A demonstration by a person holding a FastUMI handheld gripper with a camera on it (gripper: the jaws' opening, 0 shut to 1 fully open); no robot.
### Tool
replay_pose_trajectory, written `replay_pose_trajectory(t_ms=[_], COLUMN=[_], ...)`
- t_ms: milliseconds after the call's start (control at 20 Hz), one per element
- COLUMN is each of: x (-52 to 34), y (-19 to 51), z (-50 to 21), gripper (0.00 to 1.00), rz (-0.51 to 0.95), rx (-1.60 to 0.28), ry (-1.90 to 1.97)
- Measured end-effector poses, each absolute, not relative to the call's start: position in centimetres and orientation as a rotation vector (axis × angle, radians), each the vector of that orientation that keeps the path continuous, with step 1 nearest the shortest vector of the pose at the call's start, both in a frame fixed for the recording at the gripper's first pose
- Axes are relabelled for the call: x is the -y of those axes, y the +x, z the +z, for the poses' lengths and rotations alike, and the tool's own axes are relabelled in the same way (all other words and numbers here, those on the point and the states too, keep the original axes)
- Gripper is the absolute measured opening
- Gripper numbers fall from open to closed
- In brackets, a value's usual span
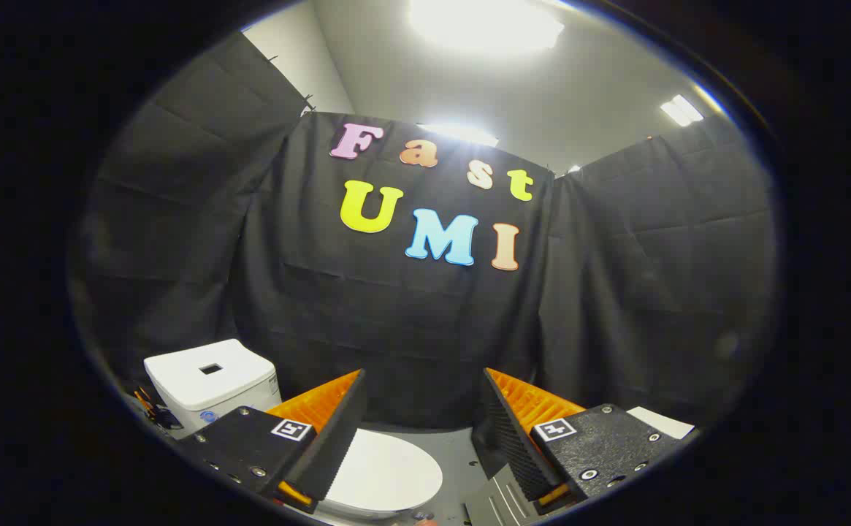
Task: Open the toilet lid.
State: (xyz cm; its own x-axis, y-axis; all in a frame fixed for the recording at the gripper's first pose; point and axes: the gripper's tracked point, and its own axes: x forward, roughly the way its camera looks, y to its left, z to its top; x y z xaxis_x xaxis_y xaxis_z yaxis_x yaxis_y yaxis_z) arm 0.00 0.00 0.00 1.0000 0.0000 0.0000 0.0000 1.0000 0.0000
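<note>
Both fingers spread, gripper empty; toilet lid seemingly still closed below. I'm approaching; next, descend to its front edge.

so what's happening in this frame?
A handheld gripper is lining up on a small white toilet in a black-curtained booth. Its fingers are spread open with nothing between them. The toilet lid is down, lying low between and just ahead of the fingers, untouched. The tank sits beyond the left finger. Opening the lid has not yet begun.
</note>
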Motion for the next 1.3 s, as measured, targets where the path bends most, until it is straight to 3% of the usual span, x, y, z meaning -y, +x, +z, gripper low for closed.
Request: replay_pose_trajectory(t_ms=[1300], x=[2.6], y=[-1.4], z=[-0.3], gripper=[0.95], rz=[-0.044], rx=[-0.001], ry=[0.075])
